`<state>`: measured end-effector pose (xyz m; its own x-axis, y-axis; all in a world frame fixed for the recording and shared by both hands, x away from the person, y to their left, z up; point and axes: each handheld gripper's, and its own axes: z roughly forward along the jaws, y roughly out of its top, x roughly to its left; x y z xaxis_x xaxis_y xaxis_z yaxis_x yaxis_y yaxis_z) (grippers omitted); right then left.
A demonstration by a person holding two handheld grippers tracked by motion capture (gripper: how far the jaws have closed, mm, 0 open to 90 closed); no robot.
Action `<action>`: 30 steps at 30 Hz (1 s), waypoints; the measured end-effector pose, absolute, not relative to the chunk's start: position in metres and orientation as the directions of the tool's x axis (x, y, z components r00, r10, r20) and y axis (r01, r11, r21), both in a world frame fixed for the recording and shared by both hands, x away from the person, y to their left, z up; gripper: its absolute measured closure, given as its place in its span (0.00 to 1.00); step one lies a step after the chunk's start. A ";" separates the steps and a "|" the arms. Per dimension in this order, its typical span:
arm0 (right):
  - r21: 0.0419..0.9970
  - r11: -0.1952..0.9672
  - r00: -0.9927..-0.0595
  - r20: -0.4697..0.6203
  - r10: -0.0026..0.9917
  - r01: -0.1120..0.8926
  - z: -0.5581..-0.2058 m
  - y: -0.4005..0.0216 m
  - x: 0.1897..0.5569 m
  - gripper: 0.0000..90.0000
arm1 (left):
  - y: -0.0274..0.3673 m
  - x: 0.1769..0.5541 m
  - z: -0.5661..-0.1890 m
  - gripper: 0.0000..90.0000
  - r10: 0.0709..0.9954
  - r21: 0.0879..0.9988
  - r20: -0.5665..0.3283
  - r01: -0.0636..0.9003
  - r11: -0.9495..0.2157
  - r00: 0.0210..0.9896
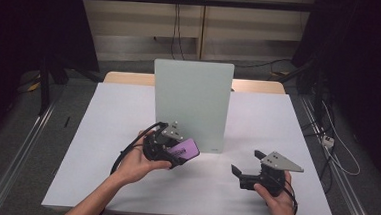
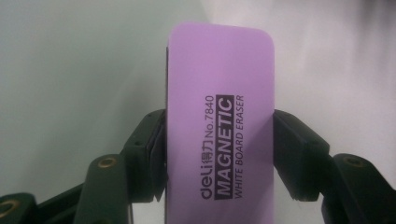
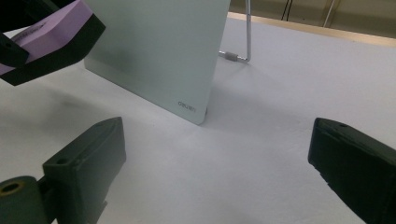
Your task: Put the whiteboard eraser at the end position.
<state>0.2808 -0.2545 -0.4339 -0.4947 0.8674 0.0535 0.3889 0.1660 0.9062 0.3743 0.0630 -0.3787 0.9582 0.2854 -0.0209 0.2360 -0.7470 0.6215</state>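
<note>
A purple whiteboard eraser (image 1: 185, 149) with black print reading MAGNETIC WHITE BOARD ERASER (image 2: 222, 126) is clamped by its long sides in my left gripper (image 1: 175, 154), which is shut on it. The eraser has a purple top and a black felt underside (image 3: 51, 44). It hangs just in front of the lower left part of a pale glass board (image 1: 192, 103) that stands upright on the white table (image 1: 102, 132). My right gripper (image 1: 245, 163) rests low on the table to the right of the board, its jaws wide open and nothing between them (image 3: 215, 168).
The board (image 3: 159, 46) leans on a thin metal stand (image 3: 246, 32) behind it. Beyond the table's far wooden edge (image 1: 260, 85) are a floor with cables and dark curtains at both sides. Metal rails (image 1: 20, 147) run along the table's sides.
</note>
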 end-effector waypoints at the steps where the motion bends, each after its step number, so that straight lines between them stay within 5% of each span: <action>1: 0.906 0.166 -0.494 0.054 0.868 0.389 -0.434 -0.255 0.281 0.05 | 0.062 0.374 -0.380 0.45 0.278 0.615 -0.023 0.232 -0.753 0.960; 30: 0.902 0.164 -0.503 0.065 0.862 0.398 -0.435 -0.254 0.282 0.05 | 0.033 0.366 -0.417 0.45 0.151 0.504 -0.129 0.196 -0.841 0.980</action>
<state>0.2824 -0.2542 -0.4348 -0.5034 0.8616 0.0654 0.3983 0.1643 0.9024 0.3663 0.0329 -0.4166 0.9801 0.1512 -0.1290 0.1961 -0.8412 0.5040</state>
